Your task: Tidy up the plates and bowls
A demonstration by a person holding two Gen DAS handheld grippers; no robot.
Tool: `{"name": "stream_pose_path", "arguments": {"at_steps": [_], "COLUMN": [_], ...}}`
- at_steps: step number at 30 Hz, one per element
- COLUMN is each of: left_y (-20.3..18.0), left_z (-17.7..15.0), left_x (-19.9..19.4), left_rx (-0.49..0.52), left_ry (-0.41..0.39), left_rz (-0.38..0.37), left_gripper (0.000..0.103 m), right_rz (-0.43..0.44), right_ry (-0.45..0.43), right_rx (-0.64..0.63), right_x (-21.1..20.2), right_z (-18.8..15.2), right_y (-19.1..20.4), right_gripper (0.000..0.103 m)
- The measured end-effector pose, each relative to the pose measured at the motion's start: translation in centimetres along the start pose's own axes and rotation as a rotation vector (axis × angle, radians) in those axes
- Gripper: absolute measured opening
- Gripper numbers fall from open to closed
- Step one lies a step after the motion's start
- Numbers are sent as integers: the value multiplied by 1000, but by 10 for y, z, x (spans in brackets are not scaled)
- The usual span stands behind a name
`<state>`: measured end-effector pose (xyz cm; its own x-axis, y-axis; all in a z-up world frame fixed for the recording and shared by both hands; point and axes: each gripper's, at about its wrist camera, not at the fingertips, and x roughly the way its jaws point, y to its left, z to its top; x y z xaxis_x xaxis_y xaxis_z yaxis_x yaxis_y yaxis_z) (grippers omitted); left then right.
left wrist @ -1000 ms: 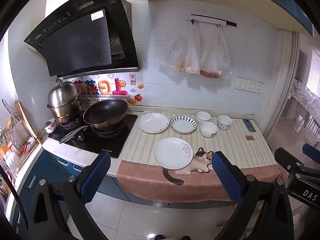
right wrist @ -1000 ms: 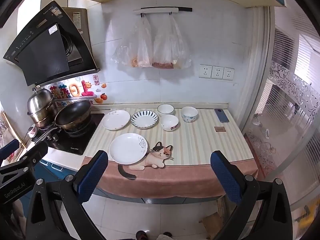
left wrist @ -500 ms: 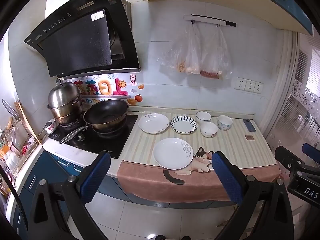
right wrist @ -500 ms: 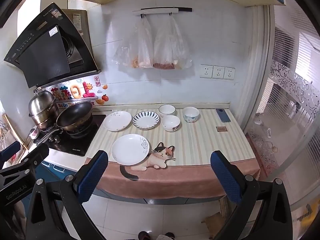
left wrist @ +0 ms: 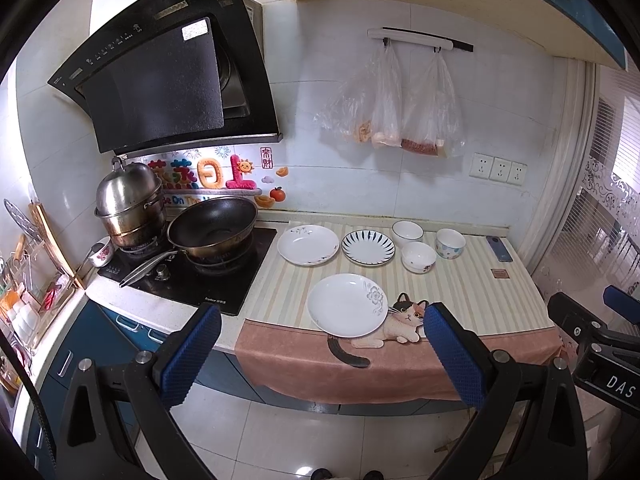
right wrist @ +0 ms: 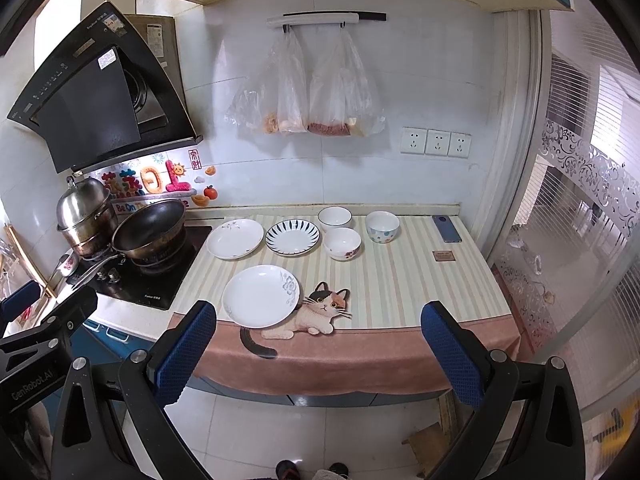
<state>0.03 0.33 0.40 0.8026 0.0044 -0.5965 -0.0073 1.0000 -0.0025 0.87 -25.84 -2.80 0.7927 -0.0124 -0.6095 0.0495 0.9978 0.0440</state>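
Note:
Three plates lie on the striped counter mat [left wrist: 460,292]: a white plate with a grey flower [left wrist: 346,305] [right wrist: 261,295] near the front edge, a white plate with small twigs [left wrist: 308,244] [right wrist: 235,238] by the hob, and a blue-striped plate [left wrist: 368,247] [right wrist: 293,237]. Behind stand three bowls: a white bowl [left wrist: 407,232] [right wrist: 335,217], a flower-patterned bowl [left wrist: 418,257] [right wrist: 342,243] and a dotted bowl [left wrist: 450,243] [right wrist: 382,227]. My left gripper [left wrist: 322,346] and right gripper [right wrist: 318,344] hang open in front of the counter, well short of the dishes, holding nothing.
A black wok [left wrist: 212,227] and a steel pot [left wrist: 130,204] sit on the hob at left under the range hood [left wrist: 160,80]. A phone [right wrist: 447,229] and a small brown card [right wrist: 444,256] lie at the counter's right. Plastic bags [right wrist: 304,92] hang on the wall.
Both views have crept slightly closer to the counter. Nothing on the counter has moved, and both grippers stay open.

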Motion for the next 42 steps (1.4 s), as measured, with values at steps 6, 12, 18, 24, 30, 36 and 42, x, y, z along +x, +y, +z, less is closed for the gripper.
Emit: {"name": "stream_pose_path", "arguments": {"at_steps": [6, 12, 18, 24, 30, 36, 42], "left_y": [1, 2, 4, 3, 4, 5, 6], "left_z": [-2, -3, -2, 0, 1, 3, 7], "left_x": [0, 2, 4, 3, 1, 3, 3], "left_rx": [0, 2, 1, 3, 2, -1, 0], "left_ry": [-1, -5, -11, -15, -17, -16, -19], "left_rz": [1, 0, 2, 6, 4, 2, 1], "left_gripper": [103, 103, 103, 103, 103, 103, 103], "right_rz": [0, 0, -1, 4, 5, 4, -1], "right_ry": [0, 2, -5, -2, -4, -4, -13], "right_rx": [2, 2, 4, 6, 7, 7, 22], "right_x": [0, 1, 2, 4, 4, 4, 3], "right_z": [0, 1, 2, 4, 4, 4, 8], "right_y": [0, -1, 0, 0, 1, 1, 2], "right_gripper": [103, 103, 103, 103, 103, 103, 103]}}
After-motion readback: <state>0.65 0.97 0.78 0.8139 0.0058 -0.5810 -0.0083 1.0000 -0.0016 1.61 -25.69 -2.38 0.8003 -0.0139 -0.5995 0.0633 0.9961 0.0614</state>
